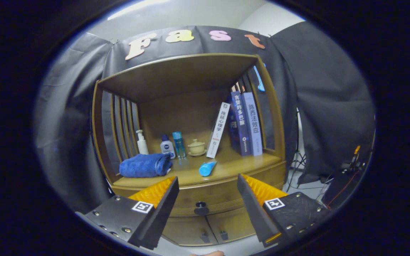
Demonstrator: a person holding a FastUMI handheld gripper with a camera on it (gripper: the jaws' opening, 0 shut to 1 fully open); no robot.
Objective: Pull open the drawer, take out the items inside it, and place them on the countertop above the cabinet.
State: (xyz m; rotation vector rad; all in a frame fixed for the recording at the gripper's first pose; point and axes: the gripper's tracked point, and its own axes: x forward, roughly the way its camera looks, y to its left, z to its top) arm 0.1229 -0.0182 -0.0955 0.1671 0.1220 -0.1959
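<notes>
The wooden cabinet [190,135] fills the middle of the frame; its countertop [226,167] holds a rolled blue towel [145,165], bottles [167,145], a lidded cup [196,147], books [242,124] and a blue tube [207,168]. The drawer [205,199] sits shut at lower centre, its dark knob [201,208] between the fingers. The gripper [206,199] is held level, jaws spread wide, holding nothing.

The surface [226,167] carries three bottles [142,142], one folded blue towel [144,165], one lidded cup [196,147], one blue tube [207,168] and three standing books [252,124]. Below sit one drawer knob [201,205] and two door knobs [223,234].
</notes>
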